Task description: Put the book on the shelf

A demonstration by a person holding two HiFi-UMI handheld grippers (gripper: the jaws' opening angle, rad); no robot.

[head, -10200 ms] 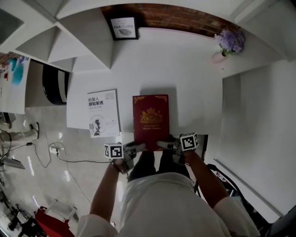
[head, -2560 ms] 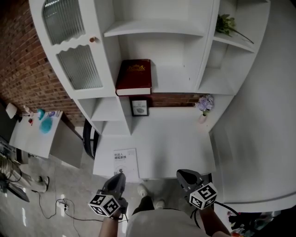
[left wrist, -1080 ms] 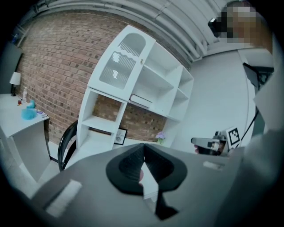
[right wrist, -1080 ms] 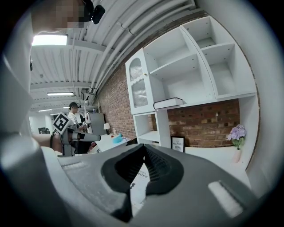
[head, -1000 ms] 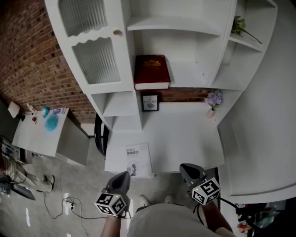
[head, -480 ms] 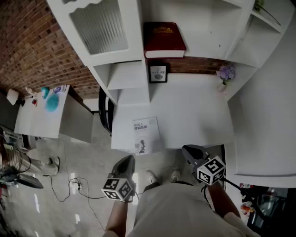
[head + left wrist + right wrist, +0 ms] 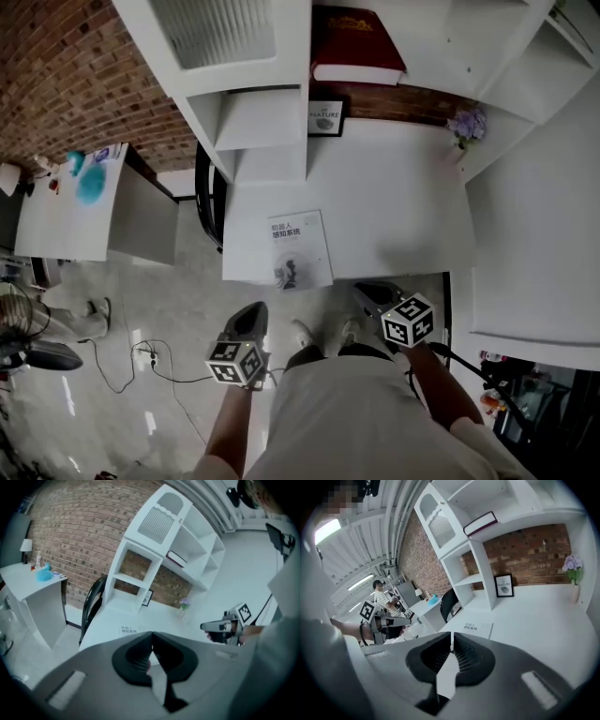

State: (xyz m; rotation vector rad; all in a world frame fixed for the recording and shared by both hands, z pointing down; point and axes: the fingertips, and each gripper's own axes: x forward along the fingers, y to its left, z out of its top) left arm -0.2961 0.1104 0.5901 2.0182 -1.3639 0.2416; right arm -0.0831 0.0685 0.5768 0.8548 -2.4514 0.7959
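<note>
The dark red book lies flat on the white shelf above the desk, with no gripper near it. It also shows in the left gripper view and in the right gripper view. My left gripper hangs shut and empty in front of the desk's near edge, over the floor. The right gripper is shut and empty too, at the near edge of the desk. In each gripper view the jaws meet with nothing between them.
A white book lies on the desk near its front edge. A framed picture and a vase of purple flowers stand at the back. A black chair stands left of the desk, beside a side table. Cables trail on the floor.
Both grippers have sunk, away from the shelf and toward the person's body, still shut. The head view has tipped down, so shelf and red book now sit at the top edge.
</note>
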